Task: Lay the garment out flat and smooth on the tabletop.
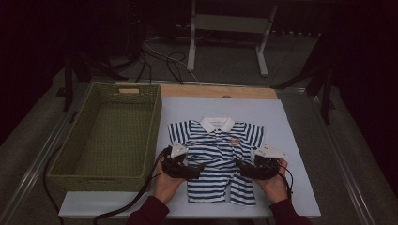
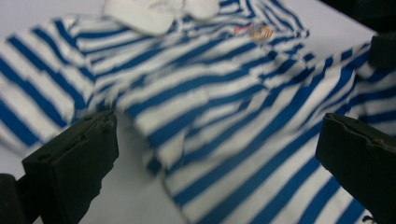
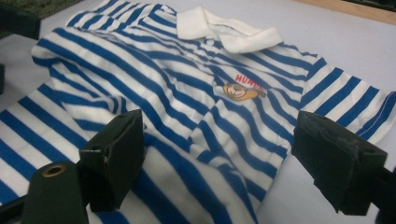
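Striped shirt [image 1: 217, 157] flat near table's [image 1: 291, 126] front edge; L gripper [image 1: 199, 167] & R gripper [image 1: 237, 164] both wide, nothing held.

The shirt [image 3: 187, 102] bears the one legible text: red capitals over a small brown badge [image 3: 243, 89] on the chest. In the right gripper view they read "HUN", with perhaps one or two more letters lost in a fold. In the left gripper view the same badge [image 2: 259, 31] is too blurred to read.
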A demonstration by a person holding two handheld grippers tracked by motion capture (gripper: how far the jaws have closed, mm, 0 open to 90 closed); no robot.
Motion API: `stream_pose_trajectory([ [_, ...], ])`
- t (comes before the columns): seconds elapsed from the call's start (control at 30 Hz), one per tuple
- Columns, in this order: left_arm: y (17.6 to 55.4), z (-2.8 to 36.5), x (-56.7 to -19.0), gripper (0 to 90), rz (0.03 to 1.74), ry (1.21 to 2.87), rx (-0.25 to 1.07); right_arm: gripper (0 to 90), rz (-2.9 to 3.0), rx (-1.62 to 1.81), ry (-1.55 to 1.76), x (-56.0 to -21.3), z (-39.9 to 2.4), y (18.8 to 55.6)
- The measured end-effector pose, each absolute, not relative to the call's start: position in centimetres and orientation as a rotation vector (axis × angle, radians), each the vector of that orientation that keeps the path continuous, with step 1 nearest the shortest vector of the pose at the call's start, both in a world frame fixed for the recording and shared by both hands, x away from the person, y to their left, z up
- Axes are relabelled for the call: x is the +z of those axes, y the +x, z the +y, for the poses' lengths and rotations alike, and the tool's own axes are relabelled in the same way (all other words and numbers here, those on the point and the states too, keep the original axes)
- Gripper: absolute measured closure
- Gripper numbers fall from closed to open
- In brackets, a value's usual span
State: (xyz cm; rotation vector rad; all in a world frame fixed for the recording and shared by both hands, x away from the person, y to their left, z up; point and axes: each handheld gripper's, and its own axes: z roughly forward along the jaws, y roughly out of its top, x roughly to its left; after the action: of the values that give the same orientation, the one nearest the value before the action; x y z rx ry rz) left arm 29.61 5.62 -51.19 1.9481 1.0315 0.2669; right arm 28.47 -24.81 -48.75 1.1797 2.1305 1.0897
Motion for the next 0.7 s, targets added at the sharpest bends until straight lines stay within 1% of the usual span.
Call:
stream_pose_trajectory([
  [0.2, 28.3, 5.8, -52.4, 0.1, 1.044, 2.025, 0.250, 16.9, 2.131, 1.084, 1.165, -48.7, -24.9, 27.9],
  [0.3, 27.5, 5.7, -52.5, 2.4, 1.036, 2.054, 0.260, 17.1, 2.126, 1.078, 1.161, -48.6, -25.1, 27.5],
  [0.37, 26.9, 5.6, -52.5, 7.3, 1.034, 2.068, 0.287, 17.1, 2.123, 1.078, 1.165, -48.6, -25.3, 27.3],
  [0.43, 26.4, 5.6, -52.6, 15.2, 1.040, 2.088, 0.311, 17.5, 2.118, 1.077, 1.169, -48.6, -25.5, 27.2],
  [0.5, 25.9, 5.5, -52.7, 19.0, 1.036, 2.114, 0.337, 17.6, 2.116, 1.078, 1.169, -48.6, -25.7, 27.0],
  [0.6, 25.1, 5.4, -52.7, 29.8, 1.022, 2.137, 0.390, 17.7, 2.109, 1.077, 1.169, -48.6, -25.7, 26.8],
  [0.7, 24.5, 5.6, -52.7, 36.9, 0.986, 2.144, 0.374, 18.0, 2.107, 1.075, 1.161, -48.5, -25.8, 26.6],
])
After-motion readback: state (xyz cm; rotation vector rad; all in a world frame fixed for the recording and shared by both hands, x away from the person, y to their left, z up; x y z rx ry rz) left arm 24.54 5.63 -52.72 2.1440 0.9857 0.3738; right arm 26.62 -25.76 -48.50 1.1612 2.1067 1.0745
